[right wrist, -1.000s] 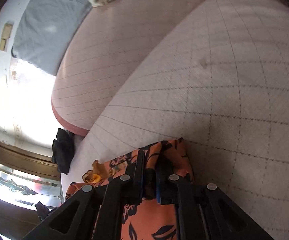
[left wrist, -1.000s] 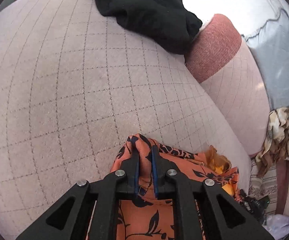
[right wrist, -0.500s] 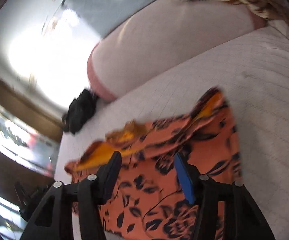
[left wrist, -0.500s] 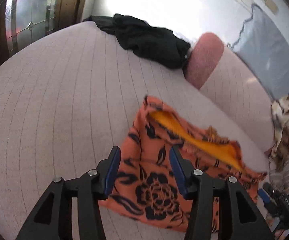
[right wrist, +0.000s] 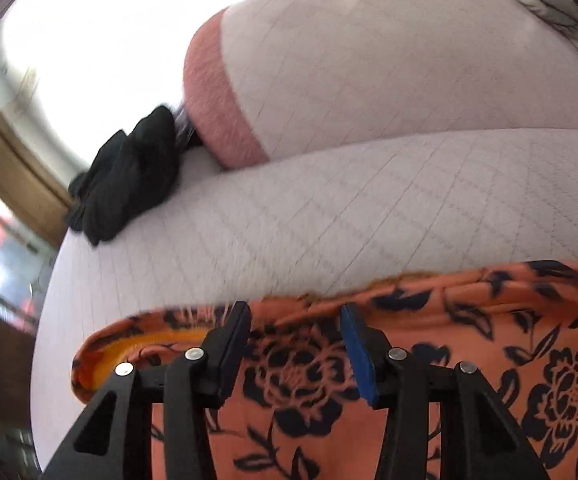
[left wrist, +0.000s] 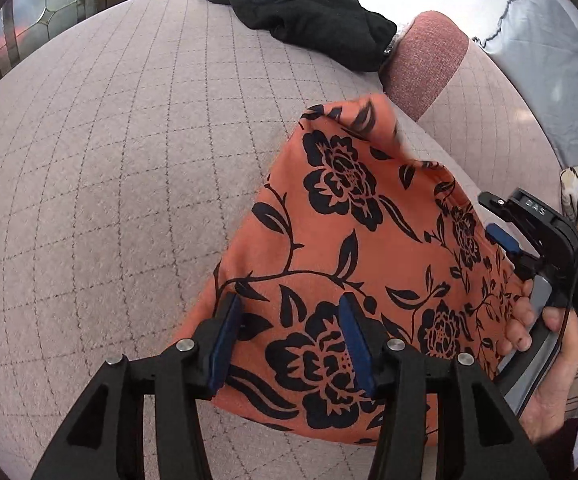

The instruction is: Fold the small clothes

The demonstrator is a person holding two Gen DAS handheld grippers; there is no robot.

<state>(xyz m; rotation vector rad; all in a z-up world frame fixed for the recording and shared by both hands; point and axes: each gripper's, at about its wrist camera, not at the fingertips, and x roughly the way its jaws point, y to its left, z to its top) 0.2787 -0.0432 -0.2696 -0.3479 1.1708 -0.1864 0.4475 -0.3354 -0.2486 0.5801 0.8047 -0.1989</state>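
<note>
Orange floral garment (left wrist: 353, 248) lies on quilted sofa seat (left wrist: 109, 160); left hand-held gripper (left wrist: 289, 344) and right hand-held gripper (right wrist: 295, 350) gape wide.

Orange garment (left wrist: 353, 248) printed with black roses, leaves and vines, showing a yellow-orange lining (right wrist: 157, 340) at nine o'clock in the right wrist view. Pale pinkish-grey sofa seat (left wrist: 109, 168) crossed by a thin dark grid, with a rust-pink band on the cushion (left wrist: 425, 64) toward one o'clock. Plain black cloth (left wrist: 309, 20) heaped at twelve o'clock; black gripper fingers with blue pads (left wrist: 351, 344).
</note>
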